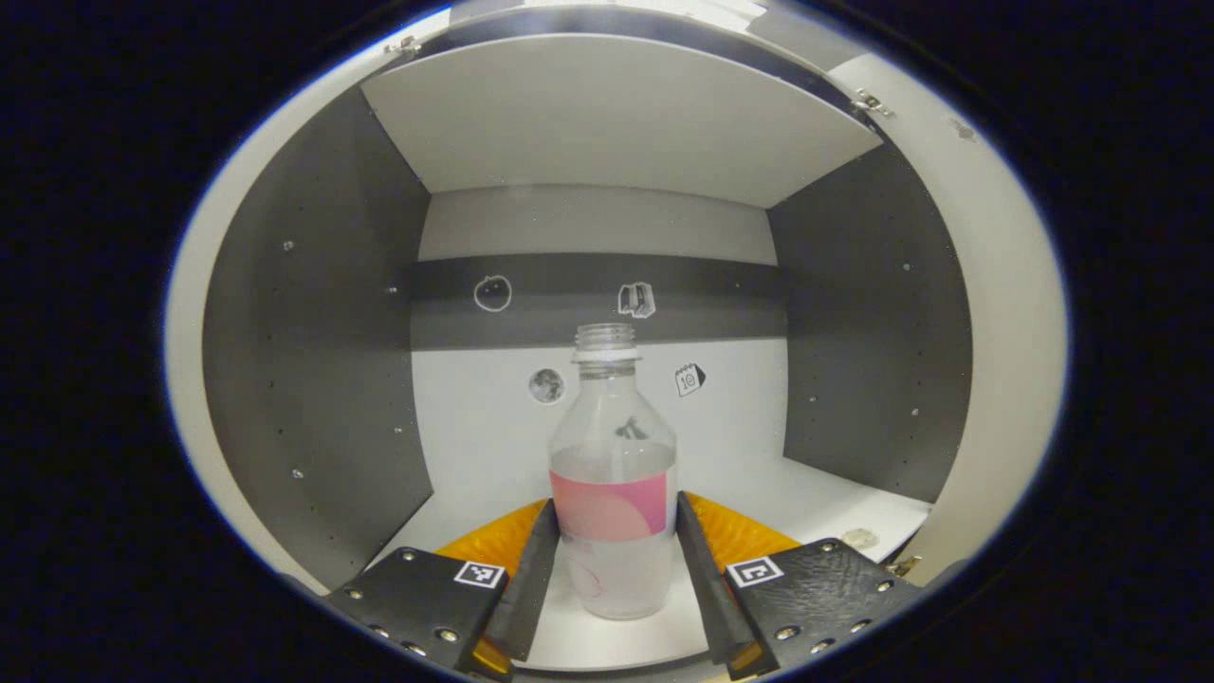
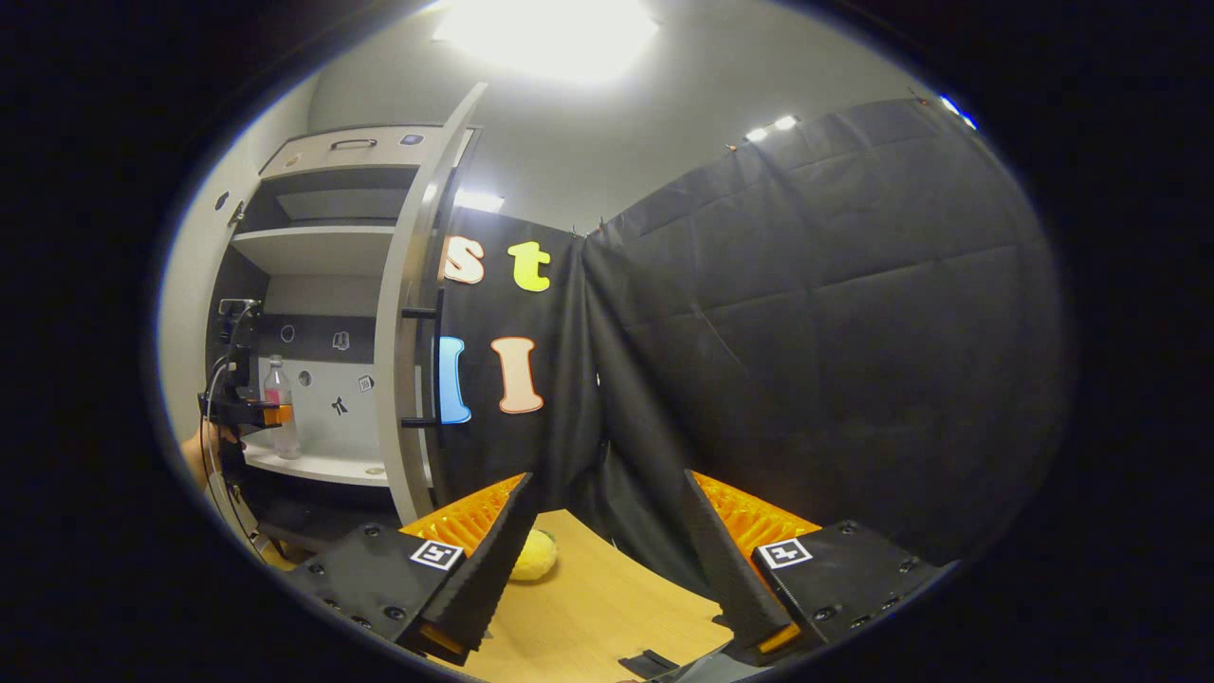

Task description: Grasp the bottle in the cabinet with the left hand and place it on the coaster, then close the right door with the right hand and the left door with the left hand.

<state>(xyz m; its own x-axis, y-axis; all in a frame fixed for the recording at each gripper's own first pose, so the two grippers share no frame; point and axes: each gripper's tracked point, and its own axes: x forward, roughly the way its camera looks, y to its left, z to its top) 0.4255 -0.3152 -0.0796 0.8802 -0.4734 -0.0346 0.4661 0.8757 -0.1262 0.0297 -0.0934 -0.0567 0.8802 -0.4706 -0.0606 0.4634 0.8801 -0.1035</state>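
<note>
At centre frame in the left gripper view, the left gripper (image 1: 615, 555) brackets an uncapped bottle (image 1: 614, 493) on the cabinet (image 1: 313, 313) shelf; finger contact is unclear, its pink label unreadable. Lower frame in the right gripper view, the right gripper (image 2: 607, 560) hangs spread over a table (image 2: 588, 607).

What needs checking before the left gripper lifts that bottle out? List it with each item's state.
1. Bottle upright on the cabinet shelf: ok.
2. Bottle sits between the left gripper fingers: ok.
3. Both fingers pressing on the bottle: cannot tell; they flank it closely, contact unclear.
4. Bottle capped: not ok, the neck is open and it holds liquid, so keep it level.
5. Right door open, way out free: ok.
6. Right gripper clear of the cabinet, open over the wooden table: ok.
</note>
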